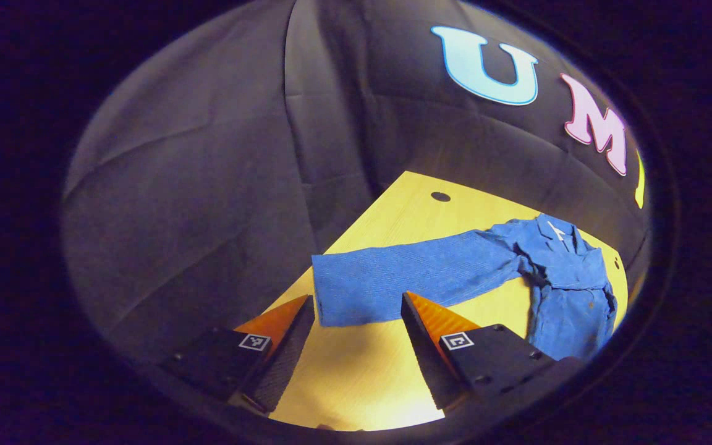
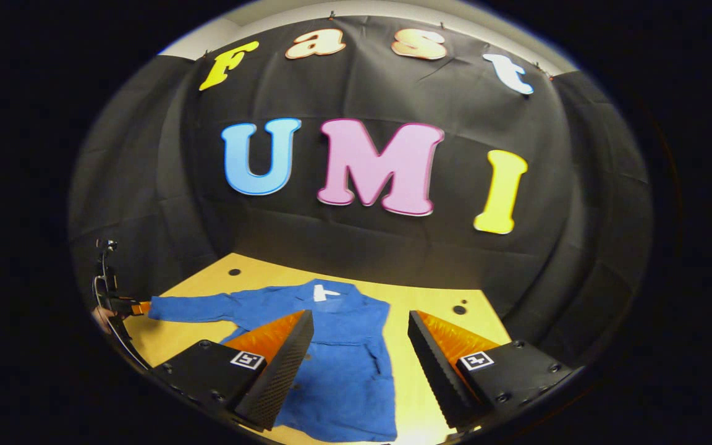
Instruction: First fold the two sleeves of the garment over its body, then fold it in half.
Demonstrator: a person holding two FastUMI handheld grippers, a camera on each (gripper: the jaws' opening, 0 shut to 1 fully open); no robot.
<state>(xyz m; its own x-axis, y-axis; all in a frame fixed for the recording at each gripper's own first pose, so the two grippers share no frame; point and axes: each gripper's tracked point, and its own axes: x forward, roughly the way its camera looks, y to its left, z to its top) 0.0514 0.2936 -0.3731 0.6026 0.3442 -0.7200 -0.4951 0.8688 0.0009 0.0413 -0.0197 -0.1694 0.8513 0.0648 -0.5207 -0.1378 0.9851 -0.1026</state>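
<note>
We log: blue garment [image 2: 343, 364] flat on tabletop [image 1: 356, 377]; left hand-held gripper [image 1: 357, 309] wide at sleeve [image 1: 405, 278] cuff; right hand-held gripper [image 2: 361, 327] wide above body.

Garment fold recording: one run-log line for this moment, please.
stage: first sleeve fold not begun | garment: flat on table | left gripper: open at outstretched sleeve's cuff | right gripper: open over body

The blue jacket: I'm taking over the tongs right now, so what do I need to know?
Left tongs: open, straddling the cuff of the outstretched sleeve, not yet closed on it.
Right tongs: open, hovering over the blue jacket, holding nothing.
The jacket lies flat on the wooden table, collar toward the wall.
Done: this sleeve is unfolded.
Left: fold sleeves over the body, then fold in half.
</note>
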